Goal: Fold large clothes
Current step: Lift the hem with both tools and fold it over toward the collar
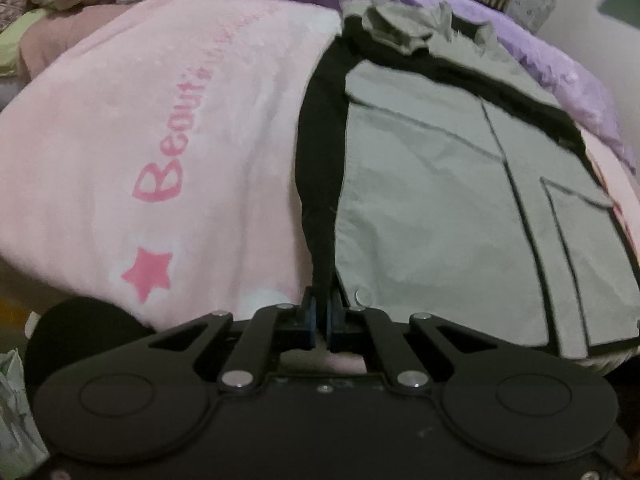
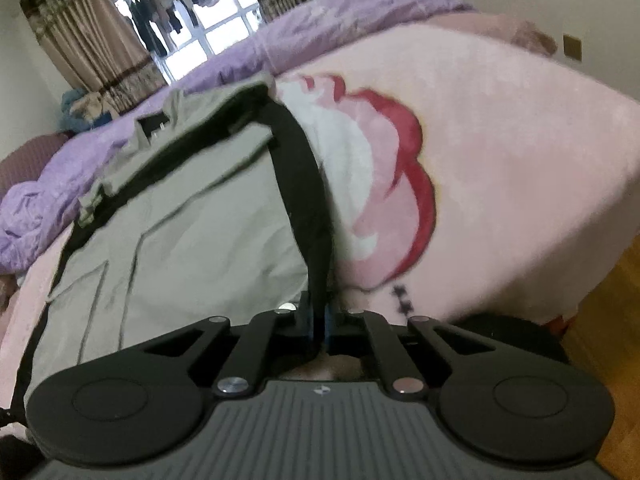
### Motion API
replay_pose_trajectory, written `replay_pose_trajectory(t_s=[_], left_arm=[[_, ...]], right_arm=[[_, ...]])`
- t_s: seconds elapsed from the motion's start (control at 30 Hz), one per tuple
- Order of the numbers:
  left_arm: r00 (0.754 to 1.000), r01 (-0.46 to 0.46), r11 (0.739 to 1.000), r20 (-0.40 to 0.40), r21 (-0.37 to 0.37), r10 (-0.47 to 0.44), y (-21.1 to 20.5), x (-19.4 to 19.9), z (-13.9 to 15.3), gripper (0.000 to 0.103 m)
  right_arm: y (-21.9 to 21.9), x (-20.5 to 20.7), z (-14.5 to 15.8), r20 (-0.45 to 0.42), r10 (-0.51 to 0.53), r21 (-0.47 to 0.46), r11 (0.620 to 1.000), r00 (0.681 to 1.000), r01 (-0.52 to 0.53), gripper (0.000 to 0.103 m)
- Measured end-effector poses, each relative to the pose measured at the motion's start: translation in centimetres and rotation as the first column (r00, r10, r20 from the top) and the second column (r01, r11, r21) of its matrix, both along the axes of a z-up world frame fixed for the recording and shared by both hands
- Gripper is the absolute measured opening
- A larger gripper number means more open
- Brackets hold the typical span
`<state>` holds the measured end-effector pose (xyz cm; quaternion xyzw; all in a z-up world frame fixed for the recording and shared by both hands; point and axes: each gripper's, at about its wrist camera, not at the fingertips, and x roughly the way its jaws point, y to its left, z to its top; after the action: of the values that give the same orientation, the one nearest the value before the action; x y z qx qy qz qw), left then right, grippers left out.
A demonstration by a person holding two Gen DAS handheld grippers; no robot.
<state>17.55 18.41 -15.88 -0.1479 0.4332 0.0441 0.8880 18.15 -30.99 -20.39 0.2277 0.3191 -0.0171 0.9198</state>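
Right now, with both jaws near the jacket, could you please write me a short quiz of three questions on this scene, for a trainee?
1. True or false: the left gripper is closed on the black edge strip of the grey jacket.
2. Multiple choice: the jacket lies on a) a wooden floor, b) a pink blanket, c) a chair.
3. Fill in: behind the jacket, in the right wrist view, lies a crumpled ______ quilt.

Key:
1. True; the right gripper also pinches a black strip.
2. b
3. purple
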Motion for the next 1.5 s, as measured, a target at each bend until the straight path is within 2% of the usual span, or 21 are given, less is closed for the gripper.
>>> replay_pose_trajectory(t_s=[0.17,0.27,0.33,0.47,0.67,0.83,0.9,1.0,1.07,1.2,1.37,1.47,1.5], left_arm=[[0.991,0.014,1.0,0.137,0.005,-0.015,-0.3,-0.1,4.0,0.002],[0.98,0.008,1.0,0.2,0.002,-0.008,-0.3,1.1,5.4,0.002],[0.975,0.012,1.0,0.221,0.0,-0.012,-0.4,2.6,5.8,0.002],[0.966,0.015,0.999,0.256,0.031,-0.022,-0.9,5.4,6.3,0.002],[0.952,0.008,0.998,0.305,0.063,-0.027,-1.0,10.0,7.2,0.002],[0.937,-0.028,0.998,0.348,0.063,0.005,0.1,14.3,8.6,0.002],[0.927,-0.045,0.997,0.375,0.067,0.017,0.5,16.6,9.5,0.002],[0.923,-0.049,0.989,0.384,0.139,-0.008,0.3,19.7,10.1,0.001],[0.916,-0.057,0.986,0.401,0.159,-0.011,0.3,22.3,10.1,0.001],[0.911,-0.104,0.98,0.412,0.172,0.024,1.3,27.3,9.6,0.0],[0.907,-0.127,0.976,0.42,0.18,0.04,2.7,33.2,8.6,0.0],[0.921,-0.131,0.967,0.387,0.217,0.038,2.8,35.6,7.5,0.0],[0.928,-0.119,0.971,0.371,0.209,0.033,3.0,35.8,6.8,0.0]], right_arm=[[-0.2,-0.4,3.7,0.14,0.005,0.037,0.999,0.99,-0.01,0.004],[-0.1,0.6,5.4,0.193,-0.021,0.065,0.998,0.981,0.009,0.003],[0.1,1.8,6.2,0.226,-0.02,0.073,0.997,0.974,0.003,0.003],[1.5,5.1,8.0,0.288,0.022,0.002,1.0,0.957,-0.024,0.003],[2.7,10.2,9.9,0.349,0.048,-0.034,0.999,0.936,-0.039,0.003],[3.4,14.2,11.9,0.412,0.068,-0.052,0.997,0.909,-0.051,0.003],[3.6,16.1,12.6,0.428,0.069,-0.06,0.997,0.901,-0.048,0.003],[3.9,19.9,13.7,0.411,0.058,-0.09,0.996,0.91,-0.023,0.002],[4.0,22.4,14.1,0.432,0.045,-0.087,0.996,0.901,-0.008,0.002],[4.0,26.8,14.0,0.435,0.027,-0.084,0.996,0.9,0.01,0.002],[5.1,31.2,13.1,0.44,0.051,-0.122,0.993,0.896,0.004,0.001],[5.9,33.7,12.7,0.423,0.053,-0.178,0.984,0.905,0.026,0.0],[5.9,34.2,12.4,0.411,0.059,-0.182,0.983,0.91,0.019,0.0]])
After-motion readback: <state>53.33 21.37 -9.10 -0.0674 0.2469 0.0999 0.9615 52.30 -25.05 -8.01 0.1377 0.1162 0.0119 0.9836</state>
